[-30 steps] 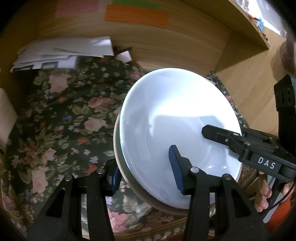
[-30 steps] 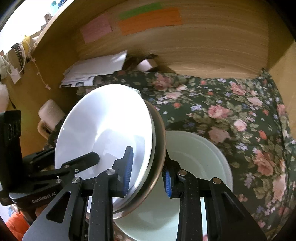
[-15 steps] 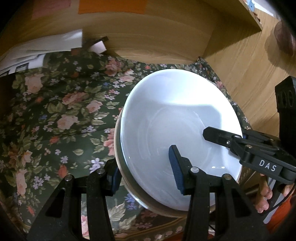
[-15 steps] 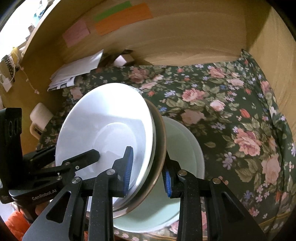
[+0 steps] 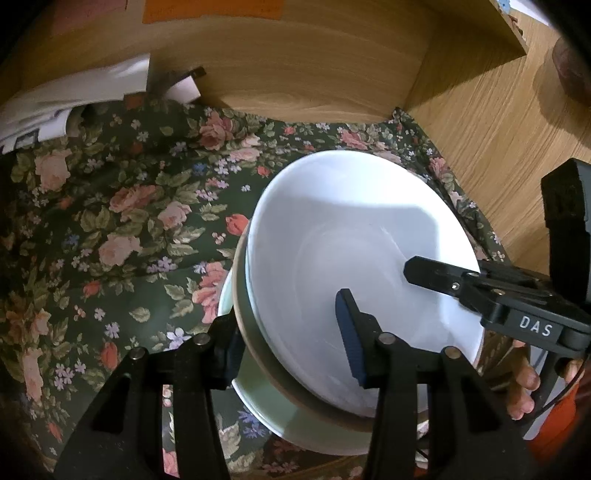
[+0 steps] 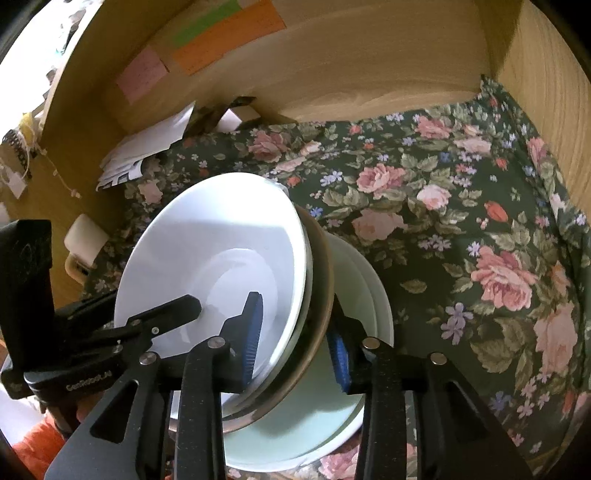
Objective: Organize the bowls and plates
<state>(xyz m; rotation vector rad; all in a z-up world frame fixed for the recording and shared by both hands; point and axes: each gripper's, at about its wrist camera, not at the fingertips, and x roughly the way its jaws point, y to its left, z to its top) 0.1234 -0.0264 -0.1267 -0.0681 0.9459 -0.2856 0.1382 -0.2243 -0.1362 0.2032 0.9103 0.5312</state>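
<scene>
**White bowl and brown plate held together by both grippers**

White papers [image 5: 77, 96] lie at the far left of the wooden shelf, against the back wall [image 5: 295, 66], where an orange note [image 6: 225, 35], a green one and a pink one are stuck. A dark cloth with roses [image 5: 122, 229] covers the shelf floor.

Near the middle, the left gripper [image 5: 291, 332] is clenched on the near rim of two stacked dishes: a white bowl [image 5: 354, 258] that sits inside a brown plate [image 5: 242, 295]. One blue pad [image 5: 349, 332] presses the inside of the bowl, and the other finger is under the plate. The stack is tilted, with its left side higher.

From the right side, the right gripper [image 6: 295, 339] is also clamped on the same stack, one pad inside the bowl [image 6: 221, 266] and one behind the plate [image 6: 321, 280].

Below the stack, a pale green plate [image 6: 306, 424] lies flat on the cloth [image 6: 461, 221]. Whether the brown plate touches it, I cannot tell.
</scene>
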